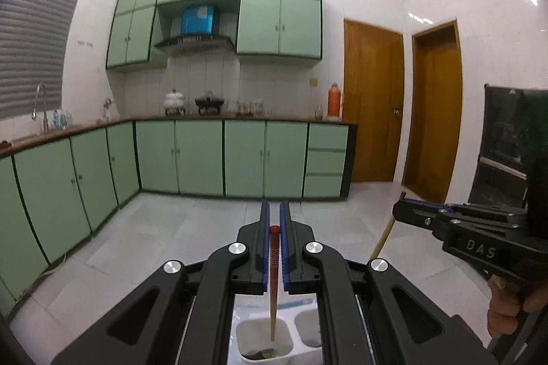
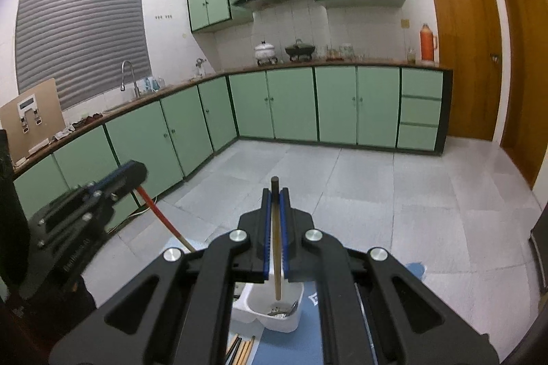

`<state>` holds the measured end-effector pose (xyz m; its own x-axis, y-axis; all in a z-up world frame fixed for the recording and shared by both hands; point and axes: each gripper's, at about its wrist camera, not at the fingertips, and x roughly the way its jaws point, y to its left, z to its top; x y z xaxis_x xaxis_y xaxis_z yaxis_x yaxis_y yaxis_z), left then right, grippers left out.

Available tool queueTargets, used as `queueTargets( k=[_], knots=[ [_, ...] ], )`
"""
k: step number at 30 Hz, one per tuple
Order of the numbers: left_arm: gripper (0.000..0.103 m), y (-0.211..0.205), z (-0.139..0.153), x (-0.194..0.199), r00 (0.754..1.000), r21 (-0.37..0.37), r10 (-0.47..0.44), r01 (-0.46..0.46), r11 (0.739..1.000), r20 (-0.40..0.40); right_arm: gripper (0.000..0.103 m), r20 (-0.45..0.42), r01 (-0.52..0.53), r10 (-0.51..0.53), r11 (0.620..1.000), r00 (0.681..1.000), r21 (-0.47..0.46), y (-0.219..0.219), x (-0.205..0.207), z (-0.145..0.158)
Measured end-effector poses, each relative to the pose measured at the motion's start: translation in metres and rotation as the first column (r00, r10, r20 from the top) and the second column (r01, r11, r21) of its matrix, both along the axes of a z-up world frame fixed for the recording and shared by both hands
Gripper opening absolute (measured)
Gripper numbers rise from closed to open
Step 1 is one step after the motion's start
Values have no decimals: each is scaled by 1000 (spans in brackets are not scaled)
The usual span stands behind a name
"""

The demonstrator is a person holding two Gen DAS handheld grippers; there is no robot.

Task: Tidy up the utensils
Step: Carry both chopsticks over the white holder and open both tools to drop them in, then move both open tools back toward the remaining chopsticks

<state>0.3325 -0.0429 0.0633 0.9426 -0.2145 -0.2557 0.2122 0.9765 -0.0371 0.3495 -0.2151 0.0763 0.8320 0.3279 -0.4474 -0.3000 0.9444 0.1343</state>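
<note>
At the lower centre of the left wrist view, your left gripper (image 1: 274, 248) has its fingers clamped on a red-topped wooden chopstick (image 1: 273, 282), whose tip hangs over a white plastic compartment holder (image 1: 263, 339). Lower centre in the right wrist view, your right gripper (image 2: 275, 238) is clamped on a dark-topped wooden chopstick (image 2: 276, 245) above the holder's compartment with metal spoons (image 2: 284, 310).

Materials and finishes in a tiled kitchen.
Matt black plastic left gripper (image 1: 274, 221) holds a wooden, red-lacquered chopstick (image 1: 274, 276); white plastic holder (image 2: 274, 306) looks smooth; cabinets (image 1: 202, 156) satin green; doors (image 1: 373, 104) varnished wood.
</note>
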Motion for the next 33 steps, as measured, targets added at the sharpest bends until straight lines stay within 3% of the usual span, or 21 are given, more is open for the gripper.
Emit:
queueTargets(
  k=[6,12,13,16,19,21,24,30,33],
  knots=[
    [6,4,-28,12,998,9,0,1,1000,-66,6,-56,-30,30,1000,998,-3,4,9,-32],
    [28,12,-29,3,997,8,6,-5,1000,-75,12,-44,-12,12,1000,999,12,-3,-1,-32],
    [37,14,-27,-3,997,9,9,-9,1000,-72,14,-33,-2,2,1000,999,12,-6,-6,-31],
    [55,17,-25,-22,998,7,25,-25,1000,-59,33,6,27,-27,999,1000,17,-11,-26,-29],
    [66,21,-27,-42,998,-15,31,-32,999,-58,48,45,58,-60,998,997,40,-21,-56,-33],
    [70,25,-33,-61,997,-32,29,-31,999,-67,64,69,77,-81,996,994,52,-24,-79,-39],
    [76,28,-47,-87,995,-38,25,-29,999,-94,73,85,91,-95,994,992,57,-29,-113,-55],
    [76,39,-96,-142,984,-36,63,-70,997,-165,75,68,148,-153,986,986,77,-25,-177,-106],
    [76,45,-125,-168,977,-43,80,-90,995,-199,75,20,167,-170,980,985,110,-21,-205,-138]
  ],
)
